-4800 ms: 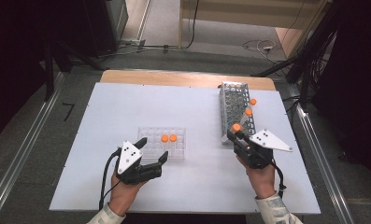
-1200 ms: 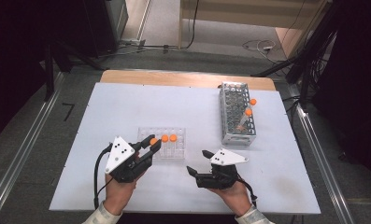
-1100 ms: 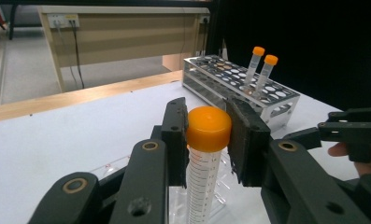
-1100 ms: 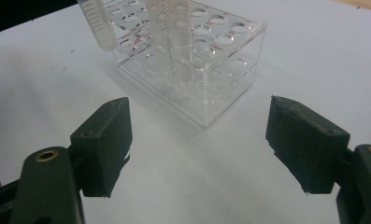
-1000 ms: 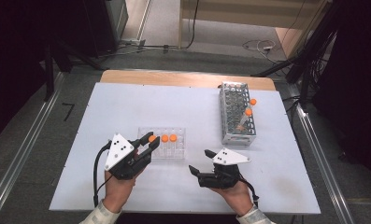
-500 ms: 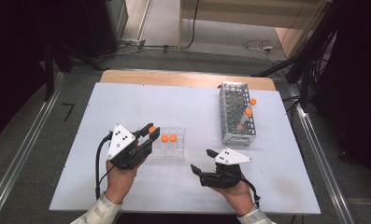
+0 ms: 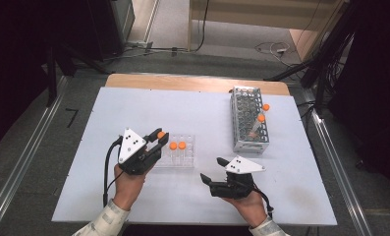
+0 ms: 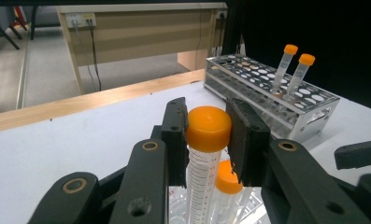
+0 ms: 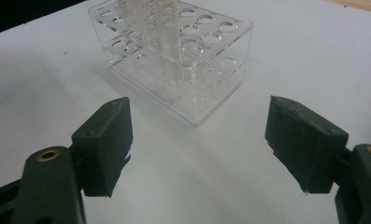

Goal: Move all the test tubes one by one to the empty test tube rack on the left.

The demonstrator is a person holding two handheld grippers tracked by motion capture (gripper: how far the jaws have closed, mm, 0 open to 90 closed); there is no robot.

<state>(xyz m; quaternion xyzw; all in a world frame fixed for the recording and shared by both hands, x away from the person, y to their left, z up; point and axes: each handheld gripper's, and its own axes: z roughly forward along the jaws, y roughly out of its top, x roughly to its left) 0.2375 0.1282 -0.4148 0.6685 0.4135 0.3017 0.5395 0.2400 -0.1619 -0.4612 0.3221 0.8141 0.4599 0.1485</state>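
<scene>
My left gripper [image 7: 158, 138] is shut on the orange cap of a clear graduated tube [image 8: 209, 128]; the tube hangs upright over the left end of the clear plastic rack [image 7: 187, 160]. Two orange-capped tubes [image 7: 178, 145] stand in that rack, and one cap [image 8: 227, 178] shows just below the held tube. My right gripper [image 7: 211, 176] rests low near the table's front, jaws wide open and empty, pointing at the clear rack [image 9: 174, 60]. In the right gripper view, the right gripper [image 9: 202, 140] has only bare table between its jaws.
A metal rack [image 7: 250, 123] stands at the back right with two orange-capped tubes [image 7: 263, 113] in it; the left gripper view also shows this metal rack [image 8: 267, 93]. The white table [image 7: 133, 108] has free room at the left and back. Dark floor surrounds it.
The left gripper with its tube has shifted a little away from the person, toward the clear rack's left end. The right gripper has kept still; earlier it was at the metal rack.
</scene>
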